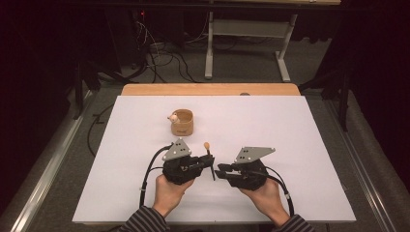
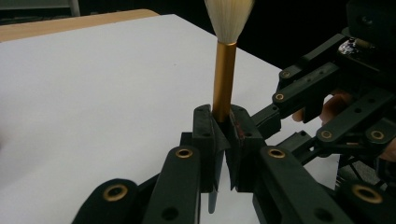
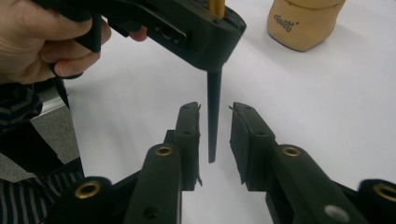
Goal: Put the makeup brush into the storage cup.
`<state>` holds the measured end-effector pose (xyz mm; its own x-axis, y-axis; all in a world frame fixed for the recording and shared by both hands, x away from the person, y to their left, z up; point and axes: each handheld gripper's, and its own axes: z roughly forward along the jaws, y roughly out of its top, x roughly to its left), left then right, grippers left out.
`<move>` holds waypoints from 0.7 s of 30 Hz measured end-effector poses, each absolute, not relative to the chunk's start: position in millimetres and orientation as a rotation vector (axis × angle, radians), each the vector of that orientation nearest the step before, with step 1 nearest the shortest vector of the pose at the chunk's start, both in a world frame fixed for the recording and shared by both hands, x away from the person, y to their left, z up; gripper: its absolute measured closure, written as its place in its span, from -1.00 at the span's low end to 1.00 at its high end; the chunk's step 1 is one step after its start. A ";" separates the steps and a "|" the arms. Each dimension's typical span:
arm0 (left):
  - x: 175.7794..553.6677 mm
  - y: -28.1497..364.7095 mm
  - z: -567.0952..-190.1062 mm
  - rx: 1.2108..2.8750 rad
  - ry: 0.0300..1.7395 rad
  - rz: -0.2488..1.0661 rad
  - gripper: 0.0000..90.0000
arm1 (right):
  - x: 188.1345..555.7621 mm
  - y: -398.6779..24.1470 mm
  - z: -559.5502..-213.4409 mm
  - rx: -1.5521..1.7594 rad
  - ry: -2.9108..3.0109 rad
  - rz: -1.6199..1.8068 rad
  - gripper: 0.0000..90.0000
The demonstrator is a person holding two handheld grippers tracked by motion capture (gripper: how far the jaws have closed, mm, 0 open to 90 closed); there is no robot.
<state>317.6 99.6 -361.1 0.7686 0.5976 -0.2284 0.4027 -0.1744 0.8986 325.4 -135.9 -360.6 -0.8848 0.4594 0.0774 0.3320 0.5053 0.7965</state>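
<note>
A brush (image 2: 224, 79) with a gold ferrule, pale bristles on top and a thin black tapered handle (image 3: 214, 93) stands upright, a little above the white sheet. My left gripper (image 2: 223, 121) is shut on it just under the ferrule; in the high view the gripper (image 1: 211, 164) points right with the brush (image 1: 208, 149) sticking up. My right gripper (image 3: 215, 112) faces it from the right (image 1: 218, 171). Its jaws stand on either side of the handle's lower end, and a gap shows on each side. A tan wooden cup (image 1: 182, 123) stands farther back on the sheet.
The white sheet (image 1: 290, 125) covers a wooden table whose far edge (image 1: 208, 89) shows behind it. A small pale knob (image 1: 172, 117) rests on the cup's left rim. In the right gripper view the cup (image 3: 303, 23) sits at the upper right. Cables trail from both grippers.
</note>
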 end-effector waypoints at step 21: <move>320.1 116.8 -352.3 1.798 0.795 0.250 0.85 | 326.1 -174.7 -358.9 0.816 2.477 1.359 0.31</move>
<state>320.1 116.8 -352.3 0.7524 0.6251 -0.2076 0.3939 -0.1745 0.9024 326.1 -174.7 -358.9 -0.8273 0.5552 0.0858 0.3707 0.4247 0.8260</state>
